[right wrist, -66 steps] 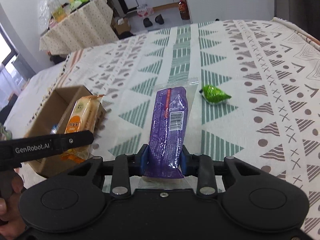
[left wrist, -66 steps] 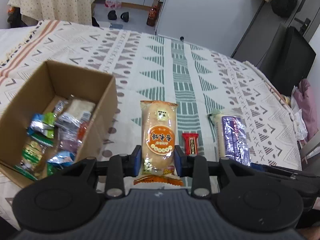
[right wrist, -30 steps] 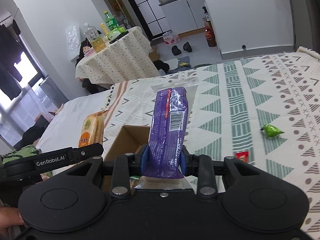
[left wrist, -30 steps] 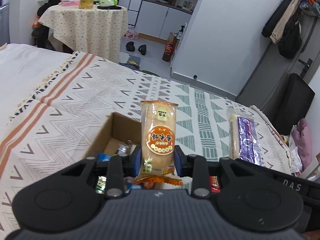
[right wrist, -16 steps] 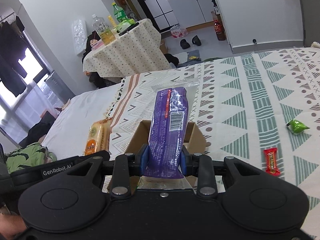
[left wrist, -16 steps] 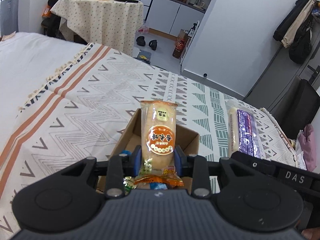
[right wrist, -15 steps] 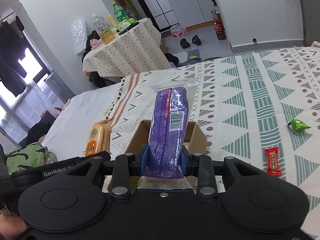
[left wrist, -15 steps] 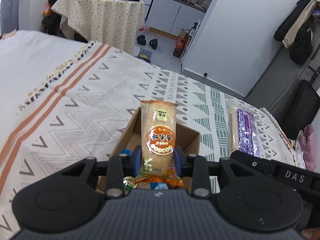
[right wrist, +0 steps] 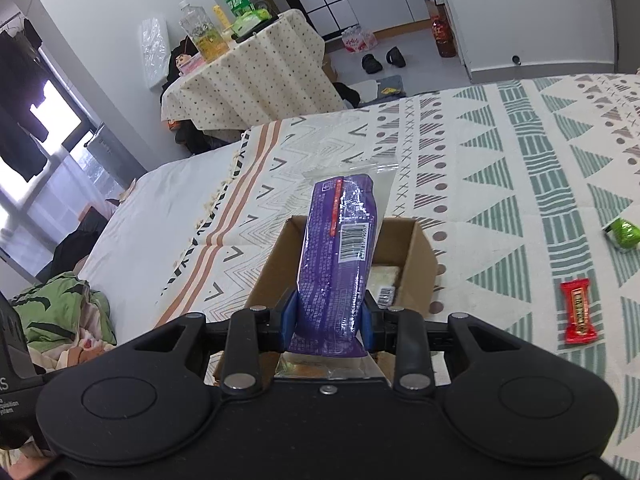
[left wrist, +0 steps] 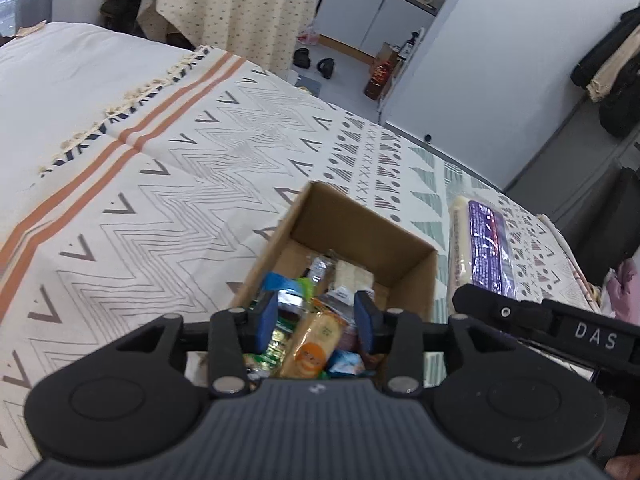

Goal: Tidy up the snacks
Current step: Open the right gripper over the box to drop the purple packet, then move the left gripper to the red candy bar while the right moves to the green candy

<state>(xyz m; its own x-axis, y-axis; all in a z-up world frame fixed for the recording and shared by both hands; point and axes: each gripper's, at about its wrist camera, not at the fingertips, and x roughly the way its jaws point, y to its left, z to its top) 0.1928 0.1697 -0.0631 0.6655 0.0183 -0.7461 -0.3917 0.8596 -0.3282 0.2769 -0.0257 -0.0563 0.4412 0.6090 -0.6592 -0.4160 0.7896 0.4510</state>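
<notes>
A cardboard box (left wrist: pixel 362 236) with several snack packets stands on the patterned bedspread; it also shows in the right wrist view (right wrist: pixel 418 248). My left gripper (left wrist: pixel 316 322) is open above the box. The orange rice-cracker packet (left wrist: pixel 314 344) lies in the box on the other snacks. My right gripper (right wrist: pixel 328 322) is shut on a purple snack packet (right wrist: pixel 340 264) and holds it upright over the box; the packet also shows in the left wrist view (left wrist: pixel 484 248). A red candy bar (right wrist: pixel 578 310) and a green wrapped sweet (right wrist: pixel 624 232) lie on the bedspread to the right.
The bedspread (left wrist: pixel 160 208) stretches left of and beyond the box. A table with a dotted cloth (right wrist: pixel 256 76) holding bottles stands beyond the bed. Shoes and bottles lie on the floor by a white wall. Green bedding (right wrist: pixel 60 308) lies at the left.
My left gripper has opened and the orange packet has dropped into the box. Both grippers have come closer over the box. The right gripper still holds the purple packet.
</notes>
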